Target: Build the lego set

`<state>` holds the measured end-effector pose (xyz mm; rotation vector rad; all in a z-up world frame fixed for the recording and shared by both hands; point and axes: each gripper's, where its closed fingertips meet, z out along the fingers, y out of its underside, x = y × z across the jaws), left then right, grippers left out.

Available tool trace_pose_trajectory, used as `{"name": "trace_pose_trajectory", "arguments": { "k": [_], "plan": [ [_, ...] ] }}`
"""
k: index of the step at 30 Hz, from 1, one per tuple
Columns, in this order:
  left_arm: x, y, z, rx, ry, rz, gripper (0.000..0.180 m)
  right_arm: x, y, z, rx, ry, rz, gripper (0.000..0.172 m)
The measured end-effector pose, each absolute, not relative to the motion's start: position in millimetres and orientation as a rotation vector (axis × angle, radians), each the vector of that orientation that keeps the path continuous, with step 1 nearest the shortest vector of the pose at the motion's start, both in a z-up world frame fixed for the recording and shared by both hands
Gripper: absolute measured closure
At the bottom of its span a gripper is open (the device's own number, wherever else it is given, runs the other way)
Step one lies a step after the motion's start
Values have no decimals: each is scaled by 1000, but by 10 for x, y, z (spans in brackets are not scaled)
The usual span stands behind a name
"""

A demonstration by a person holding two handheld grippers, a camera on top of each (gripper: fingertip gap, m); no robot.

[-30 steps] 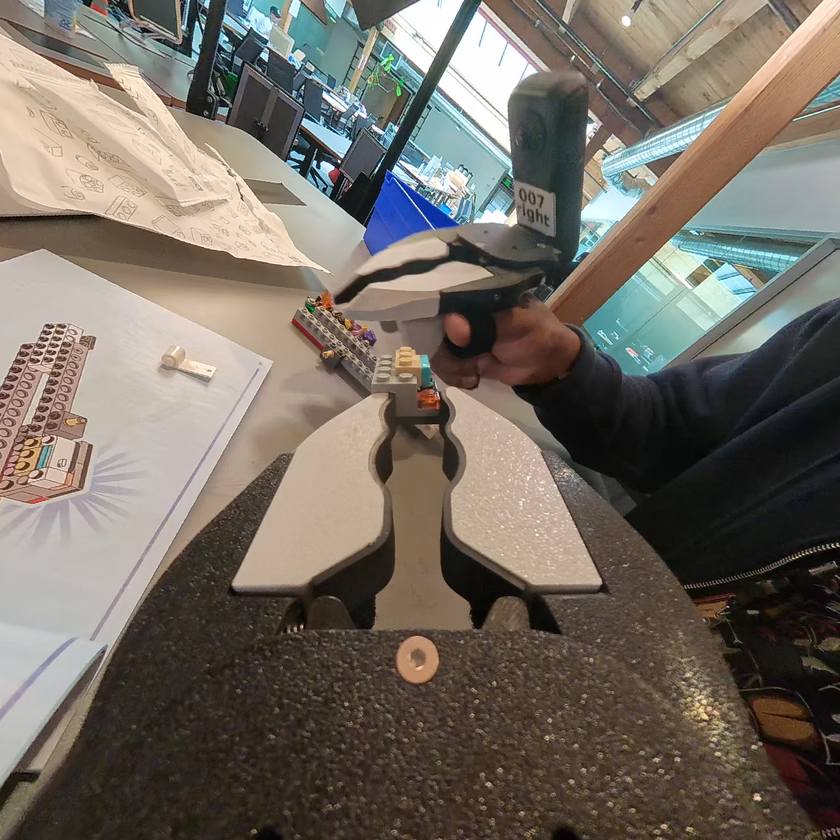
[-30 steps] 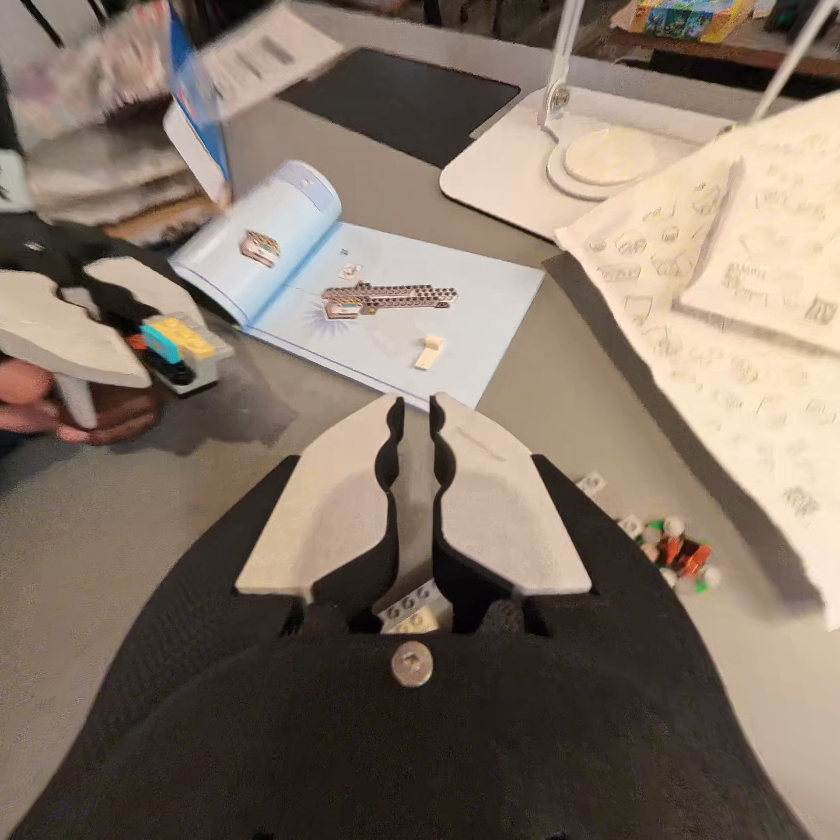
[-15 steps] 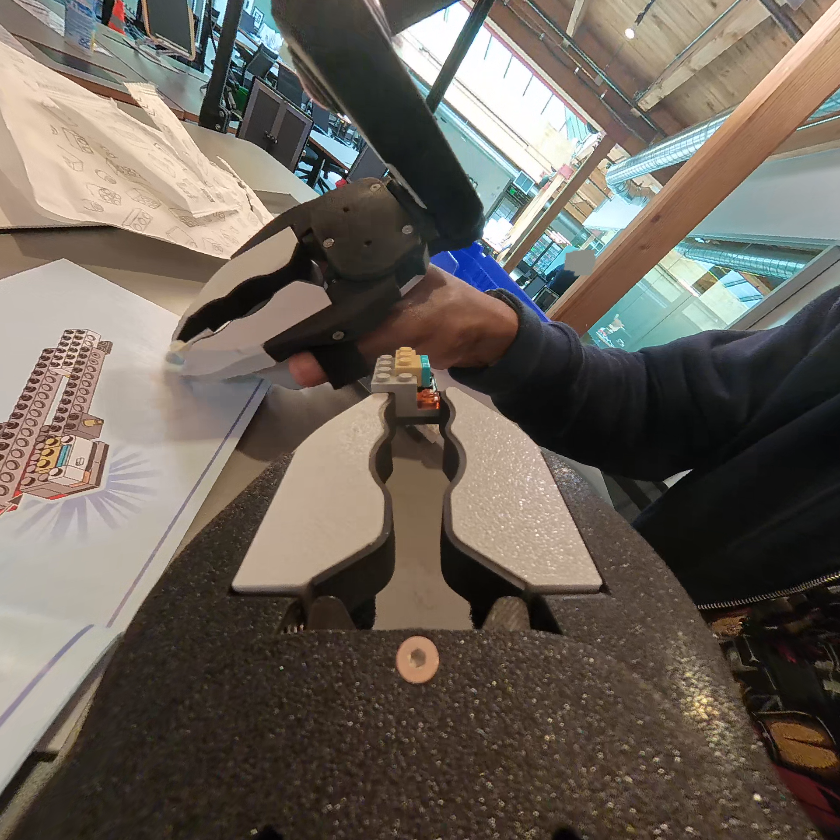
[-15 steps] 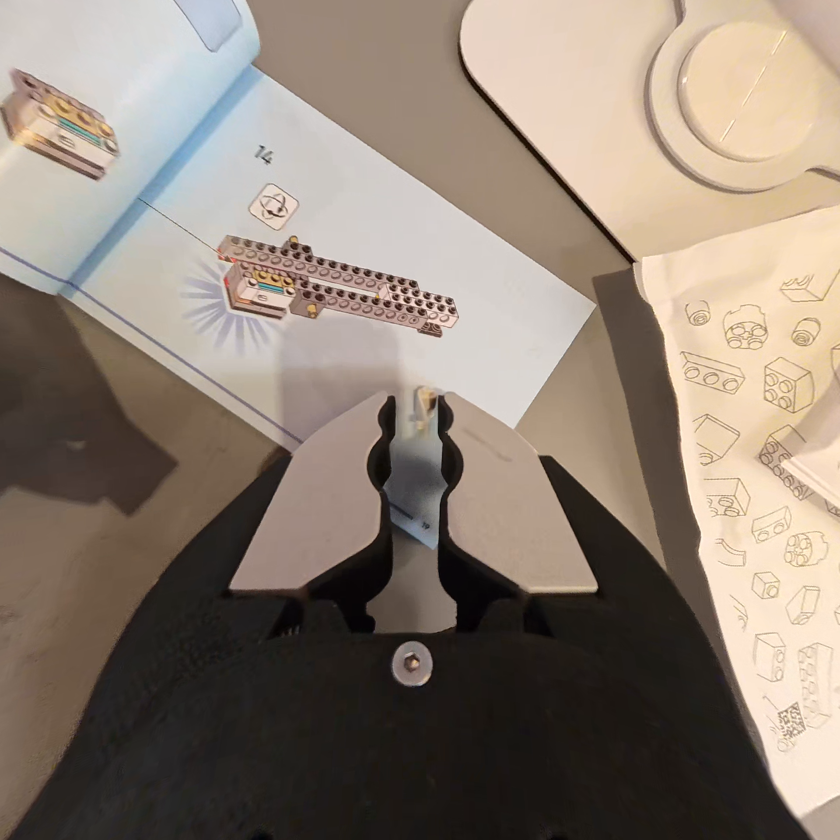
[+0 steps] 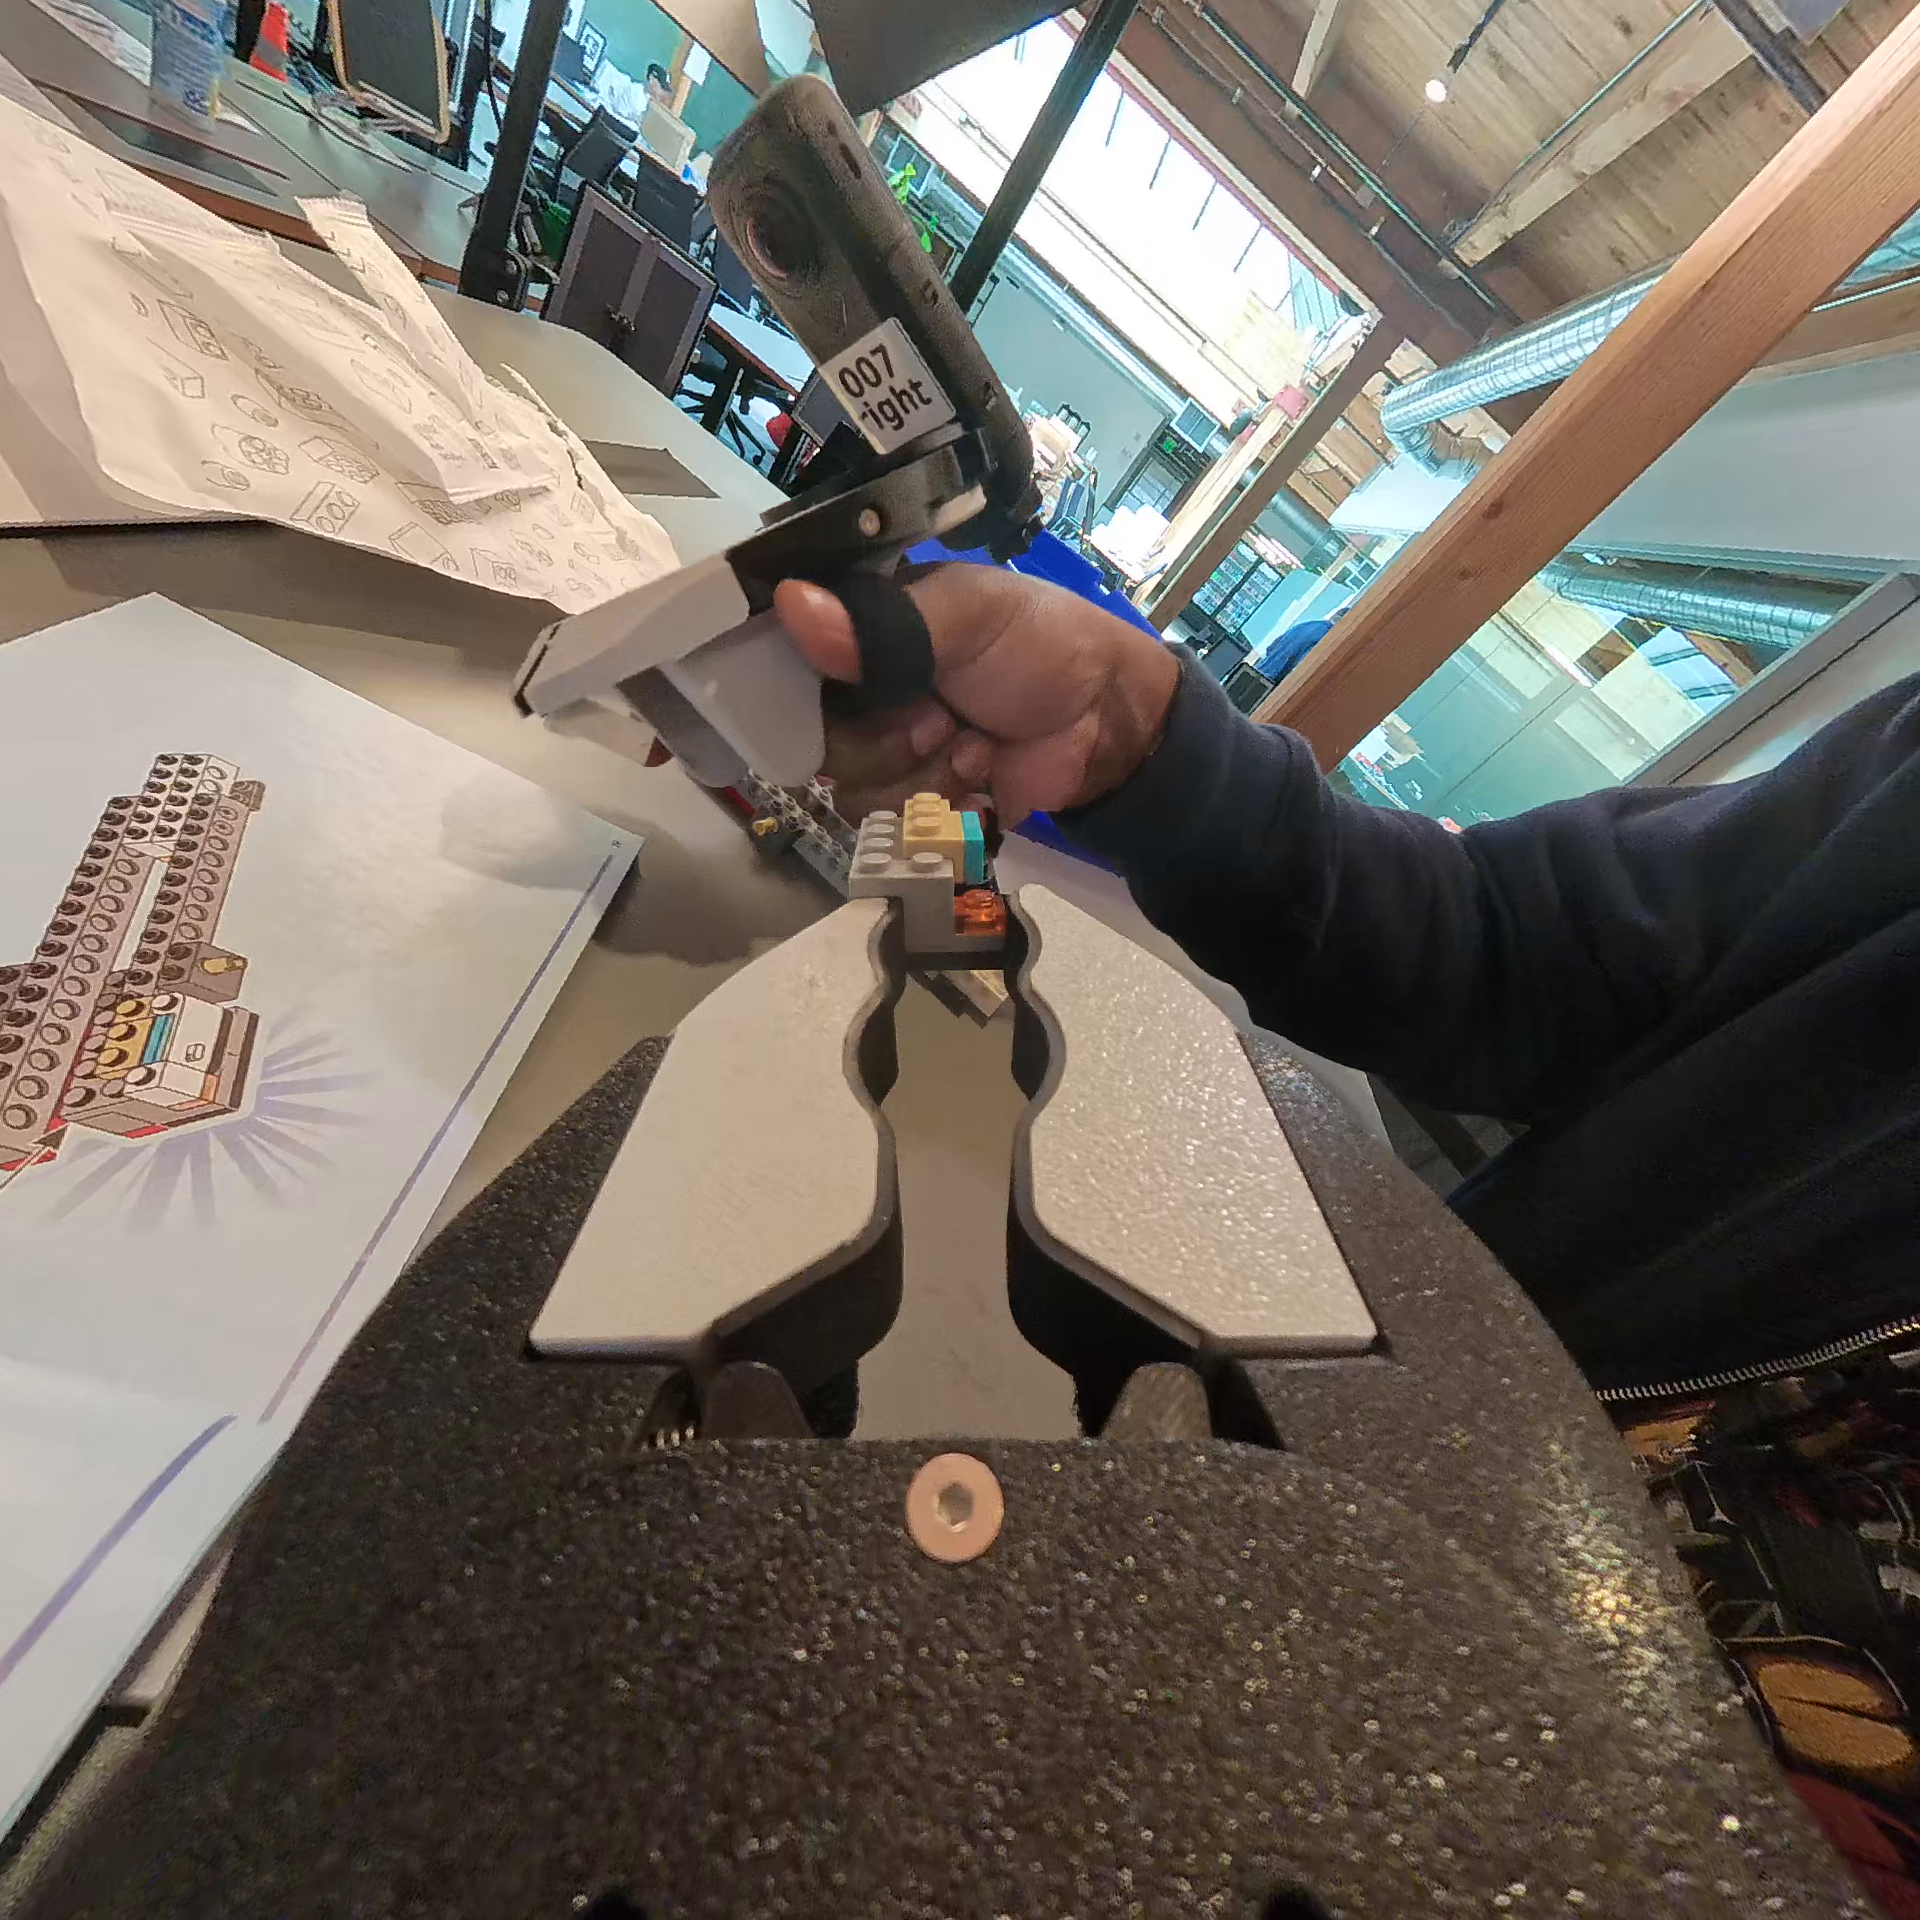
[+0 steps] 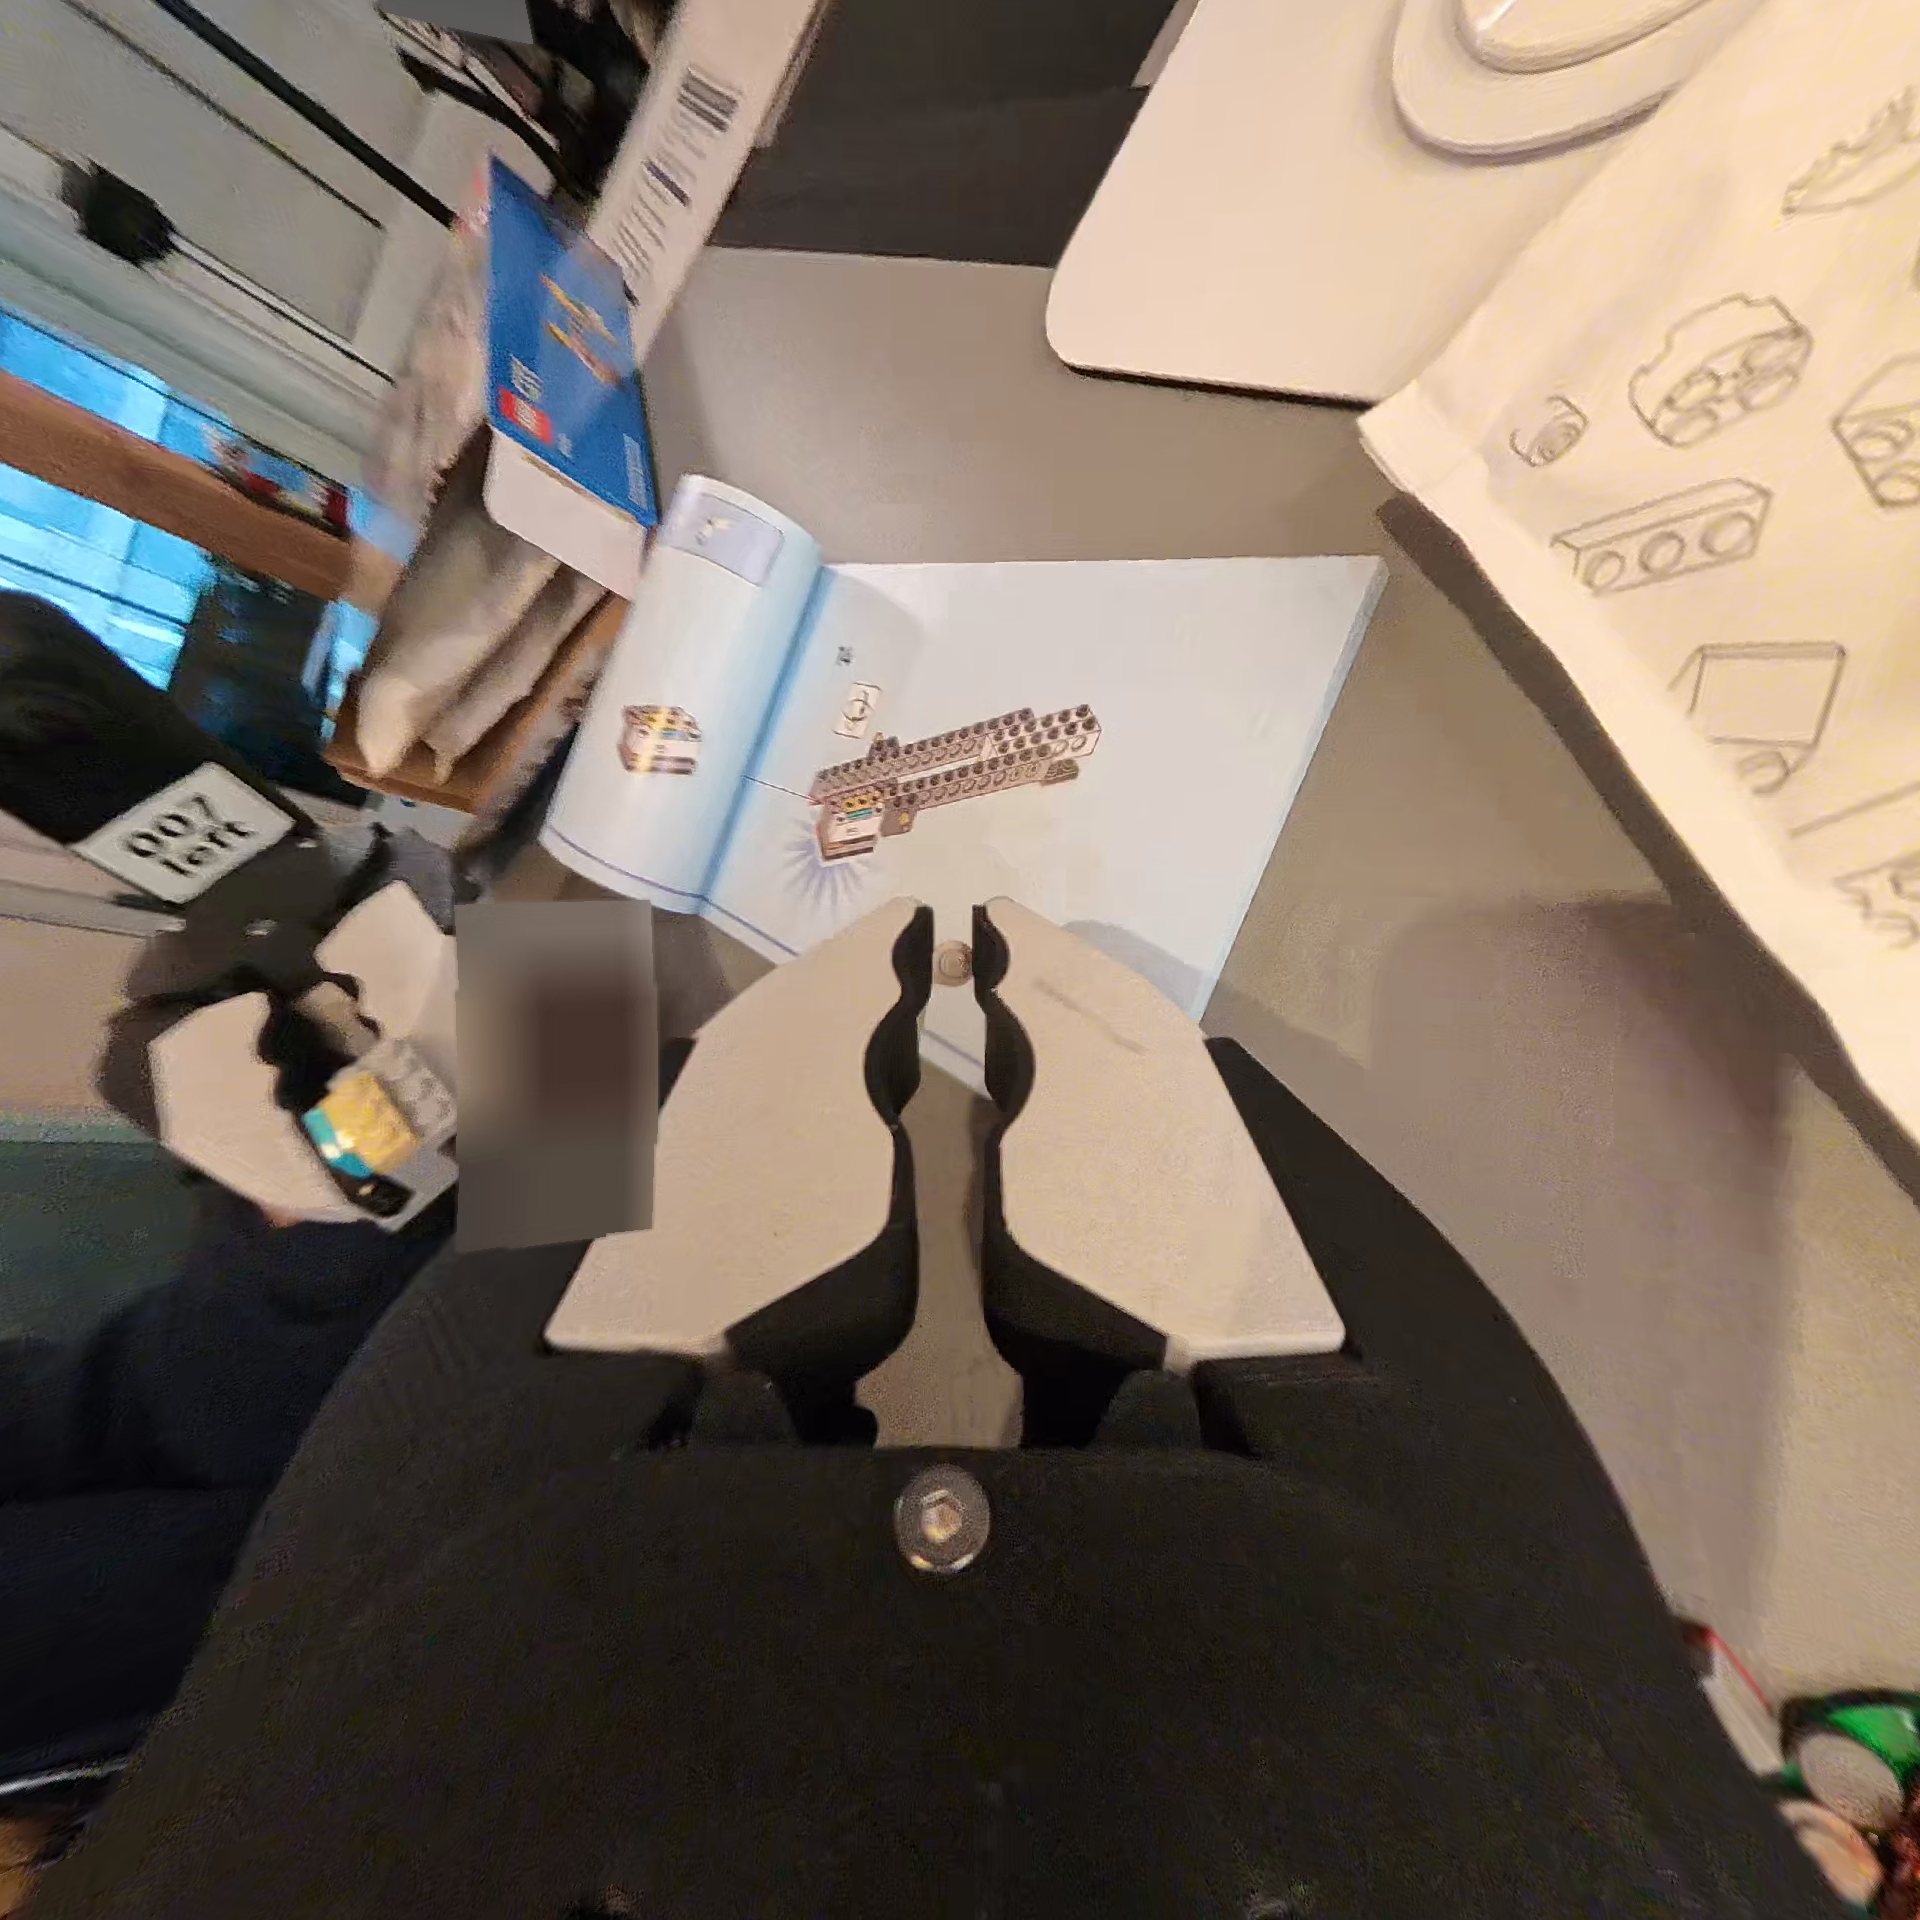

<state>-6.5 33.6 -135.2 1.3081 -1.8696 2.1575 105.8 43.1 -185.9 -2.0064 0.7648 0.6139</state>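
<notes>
My left gripper is shut on a small brick assembly of grey, tan, teal and orange pieces, held above the table. It also shows at the left of the right wrist view. My right gripper is shut on a small tan piece, seen end-on as a round stud between the pads, and holds it above the open instruction booklet. In the left wrist view the right gripper hovers over the booklet's edge, held by a hand. The tan piece cannot be made out there.
A long grey beam assembly lies on the table behind my left gripper. White paper bags with brick drawings lie at the right. A white lamp base and a blue box stand beyond the booklet. Loose pieces lie bottom right. One gripper's finger ends stand about 12 cm off the other's.
My right gripper went down to the booklet, closed on the small tan piece that lay there and lifted it off the page. My left gripper kept still with its assembly.
</notes>
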Motion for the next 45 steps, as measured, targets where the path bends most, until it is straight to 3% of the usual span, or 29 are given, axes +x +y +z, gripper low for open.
{"name": "trace_pose_trajectory", "arguments": {
  "k": [12, 21, 45],
  "plan": [
    [-71, 286, -1363, 1290, -1883, 2152, 163, 849, 225, -1616, -1958, 718, 660, 165],
    [-101, 185, -1395, 1243, -1870, 2121, 163, 190, 227, -1116, -1853, 371, 858, 165],
    [-152, 138, -1391, 1197, -1877, 2112, 163, 30, -16, -1343, -1929, 296, 715, 165]
  ]
}}
